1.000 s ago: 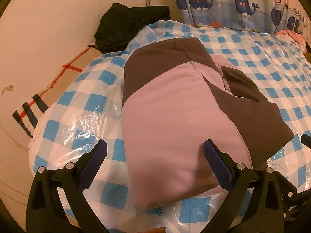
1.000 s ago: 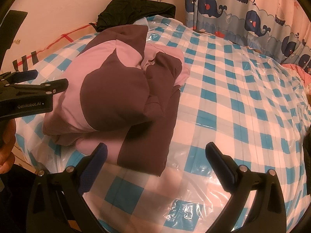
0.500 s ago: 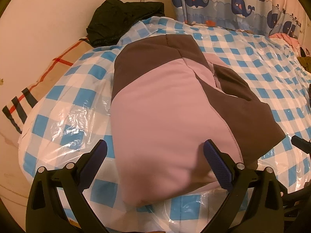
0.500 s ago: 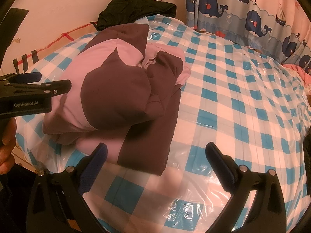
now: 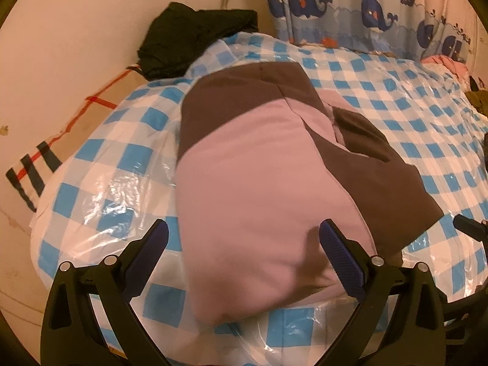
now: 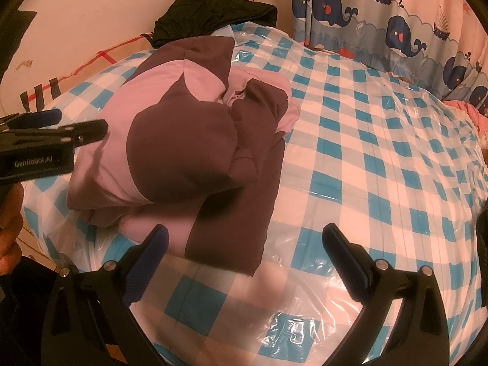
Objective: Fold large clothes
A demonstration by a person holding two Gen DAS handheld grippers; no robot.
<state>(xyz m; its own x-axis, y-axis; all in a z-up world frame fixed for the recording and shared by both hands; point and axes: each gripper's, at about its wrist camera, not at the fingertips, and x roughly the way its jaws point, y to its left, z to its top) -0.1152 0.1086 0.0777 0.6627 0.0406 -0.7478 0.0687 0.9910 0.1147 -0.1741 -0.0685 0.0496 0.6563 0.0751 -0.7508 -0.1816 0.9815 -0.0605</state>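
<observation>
Plastic-covered blue-check bed [image 6: 381,158] carries the pink-and-brown garment [image 5: 268,189] near its left edge, bundled into a thick stack; we judge the folding nearly finished, though one brown flap [image 6: 241,213] trails out flat at the near side and the top layers sit lumpy; our left gripper [image 5: 244,241] gapes wide, right pad at the pink fold, clamping nothing; our right gripper [image 6: 245,245] gapes equally, empty, above the sheet beside the flap.

1. Your left gripper [image 5: 243,239] has a black frame, blue textured fingers [image 5: 338,253] and silver screws.
2. Your right gripper [image 6: 244,245] looks identical.
3. White "GenRobot.AI" lettering marks the left gripper's black side.
</observation>
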